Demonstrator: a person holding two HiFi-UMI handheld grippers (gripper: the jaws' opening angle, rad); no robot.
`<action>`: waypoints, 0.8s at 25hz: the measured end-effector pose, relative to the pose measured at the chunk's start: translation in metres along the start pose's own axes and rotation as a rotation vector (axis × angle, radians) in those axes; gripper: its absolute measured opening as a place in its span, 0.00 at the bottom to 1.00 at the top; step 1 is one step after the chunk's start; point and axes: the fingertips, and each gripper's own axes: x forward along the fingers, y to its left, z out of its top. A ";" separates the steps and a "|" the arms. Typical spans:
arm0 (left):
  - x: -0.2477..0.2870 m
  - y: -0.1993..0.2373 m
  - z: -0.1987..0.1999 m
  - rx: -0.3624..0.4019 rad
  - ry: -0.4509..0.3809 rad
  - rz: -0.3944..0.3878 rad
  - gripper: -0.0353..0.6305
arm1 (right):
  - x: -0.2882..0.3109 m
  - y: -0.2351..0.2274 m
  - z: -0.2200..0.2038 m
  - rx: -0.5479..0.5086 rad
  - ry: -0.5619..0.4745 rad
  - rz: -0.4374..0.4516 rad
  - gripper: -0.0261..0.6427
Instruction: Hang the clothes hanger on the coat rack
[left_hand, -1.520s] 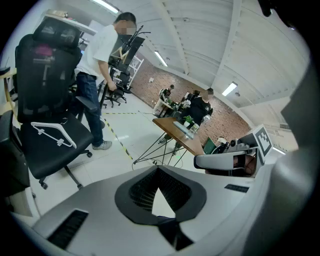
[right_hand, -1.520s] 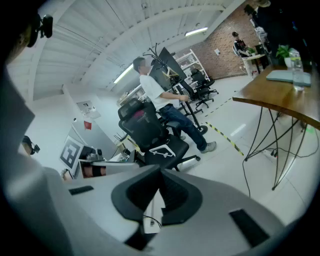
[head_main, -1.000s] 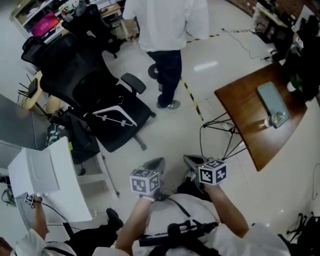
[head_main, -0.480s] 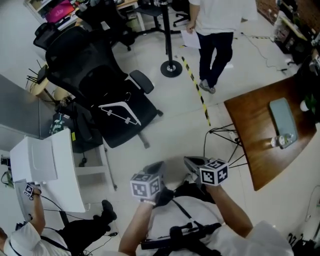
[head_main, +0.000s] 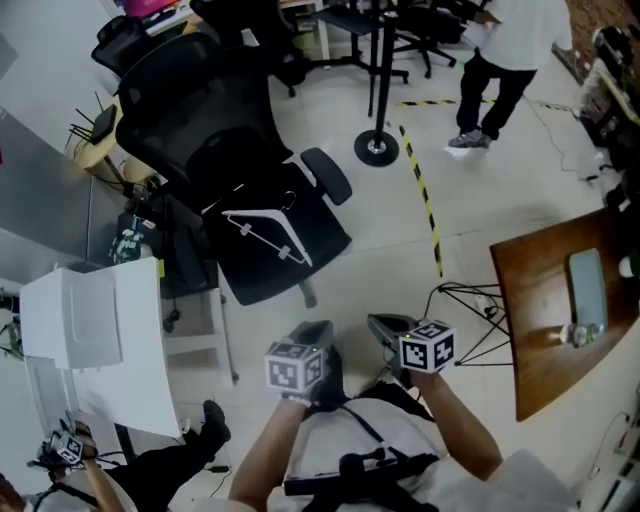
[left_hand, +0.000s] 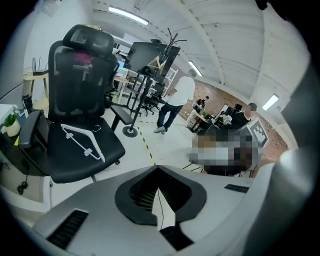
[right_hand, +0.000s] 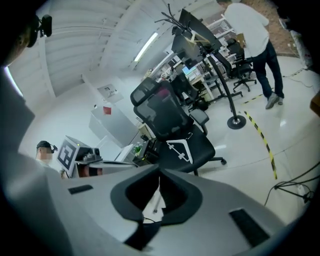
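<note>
A white clothes hanger (head_main: 262, 232) lies flat on the seat of a black office chair (head_main: 200, 130). It also shows in the left gripper view as hanger (left_hand: 82, 141) and in the right gripper view as hanger (right_hand: 181, 150). The black coat rack (head_main: 378, 70) stands behind the chair on a round base (head_main: 377, 148). My left gripper (head_main: 312, 333) and right gripper (head_main: 388, 325) are held low and close to my body, well short of the chair. The left jaws are together and hold nothing. The right jaws are just starting to part, with nothing between them.
A brown wooden table (head_main: 545, 330) stands at the right, with black cables (head_main: 468, 298) at its foot. A white desk (head_main: 100, 350) is at the left. Yellow-black tape (head_main: 425, 200) runs across the floor. A person (head_main: 500, 60) stands beyond the rack.
The chair with the hanger has shifted right and nearer in the head view. The coat rack's base has come into sight. The standing person has moved off to the top right.
</note>
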 end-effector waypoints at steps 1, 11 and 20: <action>0.000 0.012 0.007 -0.004 0.001 0.000 0.05 | 0.014 0.000 0.006 0.000 0.010 -0.006 0.07; 0.003 0.136 0.067 -0.017 0.031 -0.013 0.05 | 0.149 -0.007 0.067 -0.006 0.015 -0.110 0.10; 0.023 0.211 0.090 -0.073 0.036 0.003 0.05 | 0.260 -0.031 0.087 -0.092 0.096 -0.191 0.19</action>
